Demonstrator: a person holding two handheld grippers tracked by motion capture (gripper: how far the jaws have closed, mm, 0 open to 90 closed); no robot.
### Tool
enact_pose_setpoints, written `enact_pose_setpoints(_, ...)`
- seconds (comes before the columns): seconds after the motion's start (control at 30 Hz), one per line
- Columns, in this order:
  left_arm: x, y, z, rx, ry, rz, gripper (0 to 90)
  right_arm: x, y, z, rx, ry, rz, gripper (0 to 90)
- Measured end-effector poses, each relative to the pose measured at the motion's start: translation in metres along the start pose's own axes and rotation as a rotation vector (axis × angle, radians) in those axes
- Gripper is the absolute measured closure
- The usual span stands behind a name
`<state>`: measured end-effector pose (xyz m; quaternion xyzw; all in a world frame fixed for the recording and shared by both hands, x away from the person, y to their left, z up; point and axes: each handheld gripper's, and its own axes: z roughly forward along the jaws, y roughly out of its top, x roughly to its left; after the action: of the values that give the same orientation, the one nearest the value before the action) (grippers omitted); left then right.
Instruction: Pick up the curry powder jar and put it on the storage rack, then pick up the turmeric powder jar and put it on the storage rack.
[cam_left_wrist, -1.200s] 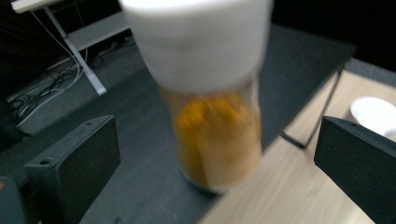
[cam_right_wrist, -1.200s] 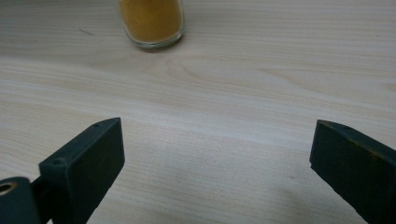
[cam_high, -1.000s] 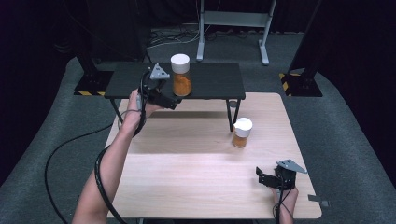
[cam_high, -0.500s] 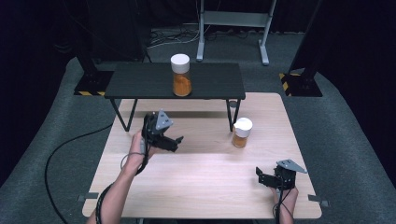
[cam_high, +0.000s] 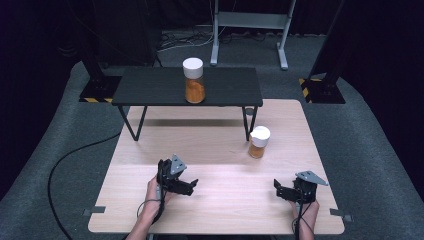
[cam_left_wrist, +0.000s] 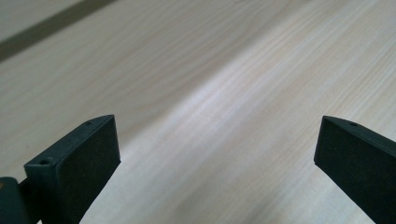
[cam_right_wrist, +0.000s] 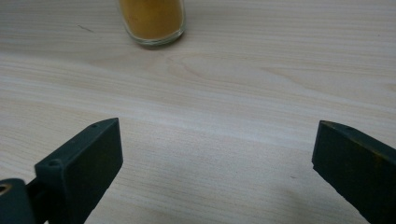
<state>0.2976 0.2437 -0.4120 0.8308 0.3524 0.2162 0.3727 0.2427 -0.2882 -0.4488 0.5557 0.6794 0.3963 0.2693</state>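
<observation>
Item: short jar (cam_high: 259, 142) of orange powder, white lid, upright on the wooden table (cam_high: 220, 210), ahead of the right gripper (cam_high: 278, 188), well apart; taller matching jar (cam_high: 193, 80) on the black shelf (cam_high: 150, 90), far beyond the left gripper (cam_high: 192, 184). Both grippers low over bare wood, jaws wide, holding nothing. Risk, judged: a fast reach could tip the short jar; its top is cut off in the right gripper view, lid seal unclear

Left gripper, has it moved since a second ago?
Yes. The left gripper, open, has come back from the black shelf toward the person, now over the wooden table.
</observation>
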Motion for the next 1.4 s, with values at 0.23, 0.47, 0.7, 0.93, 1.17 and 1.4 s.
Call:
enact_pose_setpoints(0.23, -0.009, -0.014, 0.0, 0.003, 0.009, -0.041, 0.0, 0.0, 0.0, 0.0, -0.002, -0.001, -0.001, 0.0)
enact_pose_setpoints(0.47, -0.014, -0.02, 0.001, 0.02, 0.031, -0.05, 0.0, 0.0, 0.001, 0.001, 0.006, 0.004, -0.009, 0.3)
enact_pose_setpoints(0.7, -0.016, -0.022, 0.002, 0.024, 0.032, -0.064, 0.0, 0.0, 0.001, 0.0, 0.005, 0.002, -0.007, 0.5)
enact_pose_setpoints(0.93, -0.015, -0.024, 0.006, 0.04, 0.045, -0.086, 0.0, 0.003, 0.002, 0.001, 0.011, -0.007, -0.022, 0.8)
enact_pose_setpoints(1.17, -0.018, -0.025, 0.01, 0.067, 0.055, -0.089, 0.0, 0.01, 0.001, 0.0, 0.004, -0.032, -0.039, 0.9)
enact_pose_setpoints(1.4, -0.007, -0.022, 0.012, 0.084, 0.015, -0.122, 0.0, 0.017, 0.0, 0.001, 0.006, -0.057, -0.069, 0.8)
